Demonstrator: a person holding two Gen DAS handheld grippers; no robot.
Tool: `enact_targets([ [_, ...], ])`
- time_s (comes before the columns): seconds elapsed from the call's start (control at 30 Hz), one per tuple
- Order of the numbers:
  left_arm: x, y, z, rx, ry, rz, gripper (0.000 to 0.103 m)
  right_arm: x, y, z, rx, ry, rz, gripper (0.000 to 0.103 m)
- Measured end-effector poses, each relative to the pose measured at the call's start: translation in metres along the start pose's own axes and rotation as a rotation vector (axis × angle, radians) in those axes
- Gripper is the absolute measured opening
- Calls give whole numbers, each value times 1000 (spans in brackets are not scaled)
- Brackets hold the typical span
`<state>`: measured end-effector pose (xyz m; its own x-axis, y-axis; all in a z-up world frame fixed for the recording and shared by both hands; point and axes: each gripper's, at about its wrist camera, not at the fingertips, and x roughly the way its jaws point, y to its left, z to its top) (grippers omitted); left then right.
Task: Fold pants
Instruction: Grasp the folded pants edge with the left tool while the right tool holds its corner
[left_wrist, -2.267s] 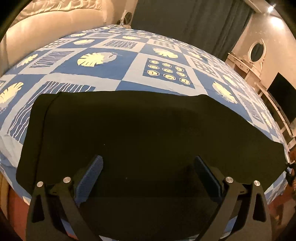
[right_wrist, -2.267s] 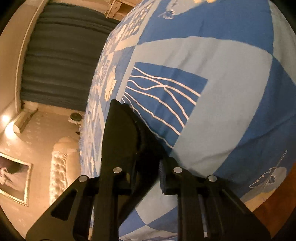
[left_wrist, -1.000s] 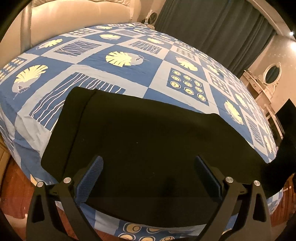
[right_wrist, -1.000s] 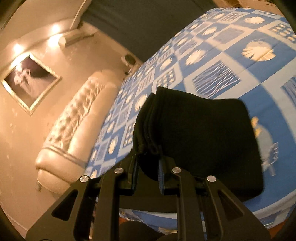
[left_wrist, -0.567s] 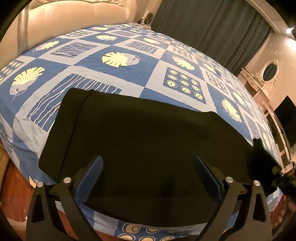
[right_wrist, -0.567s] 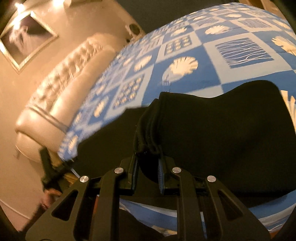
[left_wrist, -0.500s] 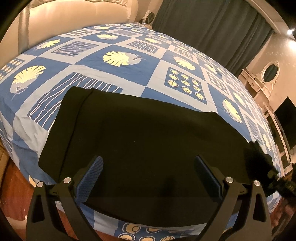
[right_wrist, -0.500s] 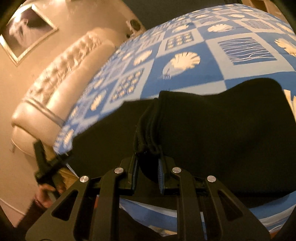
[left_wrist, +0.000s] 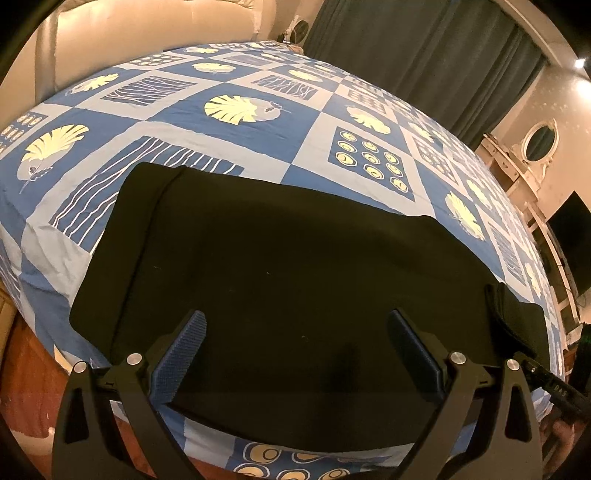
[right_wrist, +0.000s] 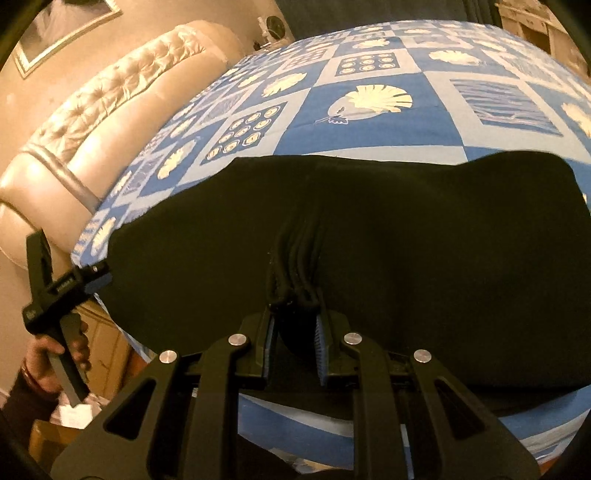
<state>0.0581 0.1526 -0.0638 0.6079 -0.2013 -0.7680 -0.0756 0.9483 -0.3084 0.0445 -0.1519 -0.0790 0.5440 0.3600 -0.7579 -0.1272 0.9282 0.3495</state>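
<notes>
Bed (left_wrist: 303, 122): blue-and-white patchwork cover, leaf, shell and wave prints. Tufted cream headboard (right_wrist: 110, 96) at 10 o'clock; dark green curtains (left_wrist: 424, 55) at 1 o'clock; oval mirror (left_wrist: 540, 140) at 2 o'clock. Black pants (left_wrist: 295, 295) spread flat near bed's front edge. Left gripper (left_wrist: 295, 350) above pants, fingers wide apart, gripping nothing. Right gripper (right_wrist: 293, 343) fingers clamped on bunched pants edge. No legible writing.

The right tool (right_wrist: 293, 343) is clamped on a bunched, layered edge of the black pants (right_wrist: 406, 258), which lie spread over the blue patterned bed (right_wrist: 369, 122). Left of the pants, at the bed's edge, a hand grips the left tool (right_wrist: 62, 288). Beyond the bed stands a tufted headboard (right_wrist: 110, 99).
</notes>
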Motion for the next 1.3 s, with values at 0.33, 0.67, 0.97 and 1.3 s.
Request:
enact_targets([
  [0.33,1,-1,-1,7,0,0,97,9,13,-3,-80,20,-66,17],
  [0.67,1,2,-1,6,-4,-20,97,16,26,-6,-166,32,-135,18],
  [0.97,-2,11,4,-10,14,-80,97,20,40,-10,-255,40,-164,35],
  [1.3,-34,81,23,-161,-21,-258,97,-28,26,-14,-78,-117,71,64],
])
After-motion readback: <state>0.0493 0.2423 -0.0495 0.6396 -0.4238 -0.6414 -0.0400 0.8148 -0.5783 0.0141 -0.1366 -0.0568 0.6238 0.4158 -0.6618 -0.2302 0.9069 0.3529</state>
